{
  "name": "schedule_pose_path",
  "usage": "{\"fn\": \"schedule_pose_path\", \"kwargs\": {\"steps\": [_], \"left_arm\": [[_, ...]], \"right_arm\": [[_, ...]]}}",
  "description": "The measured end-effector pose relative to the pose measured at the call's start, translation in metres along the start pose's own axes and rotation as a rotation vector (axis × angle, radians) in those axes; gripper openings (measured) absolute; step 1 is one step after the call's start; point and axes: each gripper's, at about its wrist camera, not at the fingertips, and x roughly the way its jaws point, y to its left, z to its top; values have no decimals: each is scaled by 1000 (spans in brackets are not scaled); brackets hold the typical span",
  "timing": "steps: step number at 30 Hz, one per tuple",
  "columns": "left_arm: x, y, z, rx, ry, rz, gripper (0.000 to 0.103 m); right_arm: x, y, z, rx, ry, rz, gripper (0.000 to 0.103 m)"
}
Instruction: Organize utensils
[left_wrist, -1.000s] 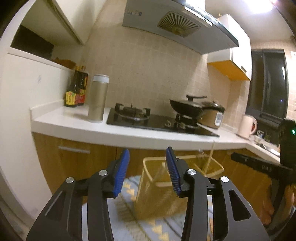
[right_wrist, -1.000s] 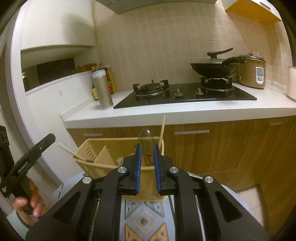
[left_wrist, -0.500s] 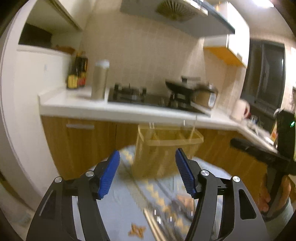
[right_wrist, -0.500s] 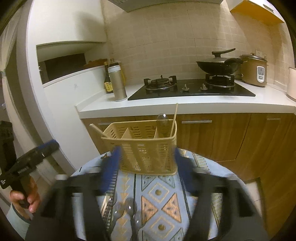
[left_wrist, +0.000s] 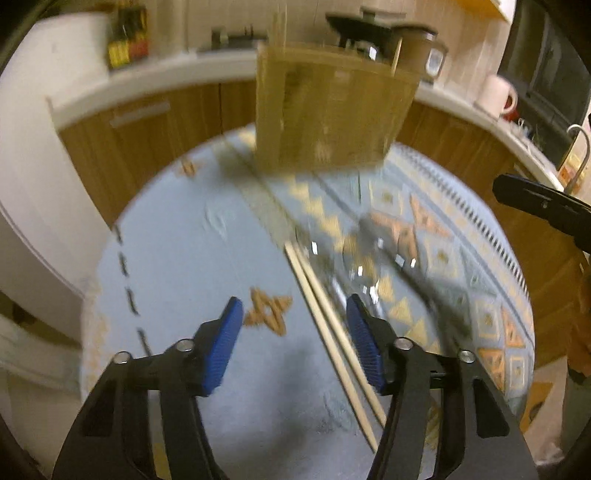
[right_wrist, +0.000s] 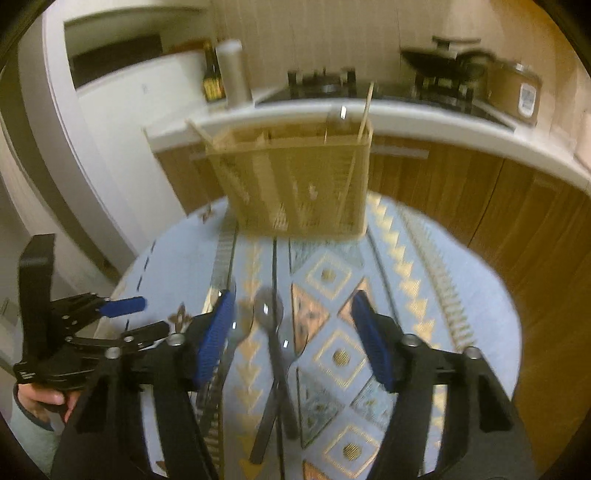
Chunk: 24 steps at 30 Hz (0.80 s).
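While both tools hung over the table: nothing was held.
Left gripper (left_wrist: 295, 343): jaws closing, chopsticks (left_wrist: 332, 332) near the table's middle between them; might catch only one.
Right gripper (right_wrist: 293, 336): closing empty above spoons (right_wrist: 271, 332); crossed handles could snag.
Basket (right_wrist: 295, 184): far edge.

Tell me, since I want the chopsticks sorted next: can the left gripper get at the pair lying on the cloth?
Probably yes. The chopsticks lie bare on the tablecloth, running between the fingers of the left gripper, close to the right one. Its jaws are closing with nothing pinched yet. The spoons lie just beside, so it should aim carefully.
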Motion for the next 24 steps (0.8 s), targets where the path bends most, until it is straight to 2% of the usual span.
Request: {"fn": "schedule_pose_path", "kwargs": {"steps": [1, 3, 5, 7, 14, 18, 21, 24], "left_arm": [[6, 1, -1, -6, 18, -2, 45], [18, 4, -3, -16, 47, -10, 44], [24, 3, -1, -21, 60, -8, 44], [27, 3, -1, -20, 65, -2, 44], [40, -11, 0, 28, 89, 90, 44], [46, -14, 5, 19, 108, 125, 46], [47, -19, 5, 57, 113, 158, 45], [45, -23, 4, 79, 131, 156, 35]], "right_arm": [[7, -1, -3, 5, 24, 8, 53], [14, -3, -8, 12, 56, 15, 47], [21, -5, -12, 23, 80, 22, 45], [25, -9, -15, 34, 94, 21, 45], [29, -18, -20, 47, 114, 12, 45], [33, -20, -23, 60, 127, 25, 45], [34, -18, -25, 56, 134, 28, 45], [36, -16, -25, 41, 149, 6, 45]]}}
